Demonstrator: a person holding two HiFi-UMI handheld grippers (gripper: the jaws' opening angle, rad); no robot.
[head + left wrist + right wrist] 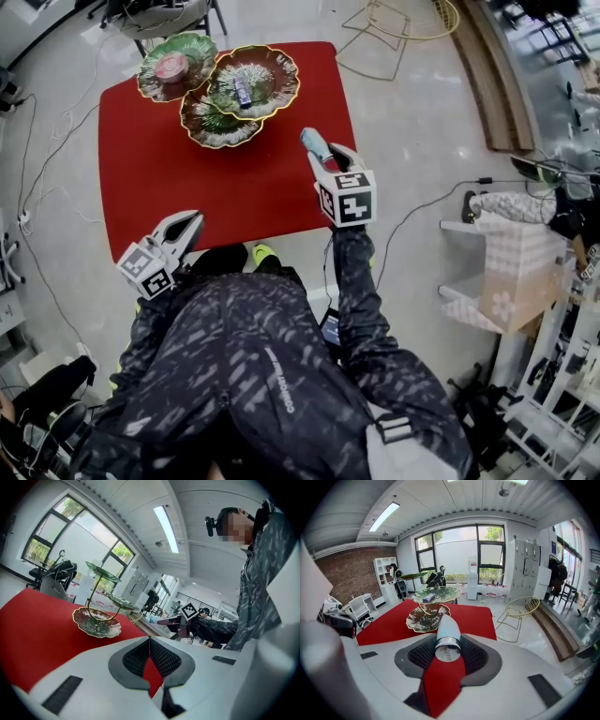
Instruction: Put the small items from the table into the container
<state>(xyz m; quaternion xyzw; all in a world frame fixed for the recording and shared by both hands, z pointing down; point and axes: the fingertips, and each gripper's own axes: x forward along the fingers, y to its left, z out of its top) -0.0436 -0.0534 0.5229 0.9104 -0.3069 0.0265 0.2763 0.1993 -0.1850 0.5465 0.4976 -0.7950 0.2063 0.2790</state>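
Red table [187, 178]; right hand-held gripper [446, 651] grips pale-blue tube [444, 630], cap lettering illegible.

Red table [141, 187] with a tiered stand [220, 127] of three leaf-shaped dishes at its 12 o'clock edge. A pink round item [172, 67] lies in the 10 o'clock dish and a small dark item [242, 91] in the 2 o'clock dish. Right gripper [321, 156] is over the table's 4 o'clock corner, clamping a pale blue tube [313, 142] that points to 11 o'clock; left gripper [193, 218] is at the 6 o'clock edge, jaws together.
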